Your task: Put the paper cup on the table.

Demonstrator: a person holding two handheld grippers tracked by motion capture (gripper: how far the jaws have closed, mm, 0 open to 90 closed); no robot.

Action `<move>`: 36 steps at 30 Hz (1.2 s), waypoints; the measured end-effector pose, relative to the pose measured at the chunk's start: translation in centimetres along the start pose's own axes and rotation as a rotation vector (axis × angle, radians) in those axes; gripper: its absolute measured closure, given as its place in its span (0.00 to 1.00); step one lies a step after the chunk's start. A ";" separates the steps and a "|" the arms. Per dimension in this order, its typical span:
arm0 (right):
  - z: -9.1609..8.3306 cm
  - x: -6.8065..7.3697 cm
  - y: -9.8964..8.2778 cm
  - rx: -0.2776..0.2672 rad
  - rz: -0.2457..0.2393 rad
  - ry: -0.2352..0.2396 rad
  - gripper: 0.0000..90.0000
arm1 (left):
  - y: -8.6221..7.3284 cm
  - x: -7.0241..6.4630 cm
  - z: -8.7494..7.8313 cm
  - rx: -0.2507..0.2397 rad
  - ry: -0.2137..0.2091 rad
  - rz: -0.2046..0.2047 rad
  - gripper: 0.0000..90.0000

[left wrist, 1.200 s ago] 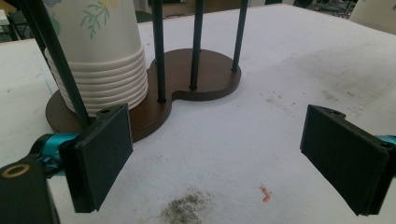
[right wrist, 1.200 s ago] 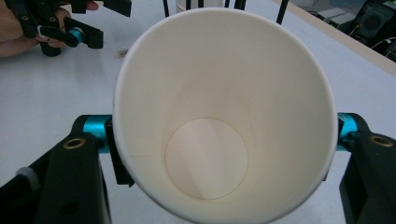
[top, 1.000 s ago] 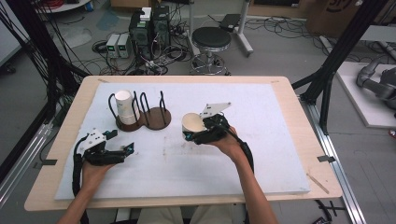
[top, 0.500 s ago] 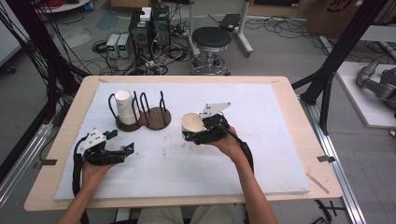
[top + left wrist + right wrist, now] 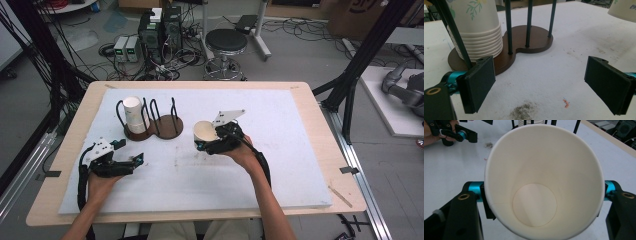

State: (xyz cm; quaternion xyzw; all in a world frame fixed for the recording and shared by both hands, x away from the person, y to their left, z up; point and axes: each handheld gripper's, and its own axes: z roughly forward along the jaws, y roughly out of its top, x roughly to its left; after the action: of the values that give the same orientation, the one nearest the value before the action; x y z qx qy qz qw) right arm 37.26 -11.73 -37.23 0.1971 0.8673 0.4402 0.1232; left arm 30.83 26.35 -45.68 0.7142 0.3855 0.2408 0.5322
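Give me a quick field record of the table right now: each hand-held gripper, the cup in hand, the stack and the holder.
right hand-held gripper: shut on the paper cup, held tilted, its open mouth facing the gripper's camera
cup contents: empty
left hand-held gripper: open, nothing between the jaws, low over the white mat
cup stack: upside down in the left ring of the wooden holder
right ring of holder: no cups

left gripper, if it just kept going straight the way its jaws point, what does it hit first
Probably the dark brown wooden base of the black wire cup rack, beside the stack of white paper cups. The open left gripper has bare white table cover ahead until then; depth is unclear.
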 end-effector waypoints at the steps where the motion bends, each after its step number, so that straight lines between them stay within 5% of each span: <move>1: 0.1 0.0 0.0 0.003 0.000 0.002 0.34 | 0.0 0.0 0.0 0.000 -0.002 0.001 0.11; 36: 5.2 0.4 -0.6 0.111 -0.008 -0.061 0.33 | 0.0 -0.1 -0.1 -0.010 -0.006 0.009 0.12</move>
State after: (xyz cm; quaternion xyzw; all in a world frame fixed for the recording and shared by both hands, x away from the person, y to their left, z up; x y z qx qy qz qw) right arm 38.81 -8.16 -40.78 0.2134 0.8871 0.3845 0.1404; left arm 30.70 26.35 -45.68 0.7140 0.3793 0.2430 0.5359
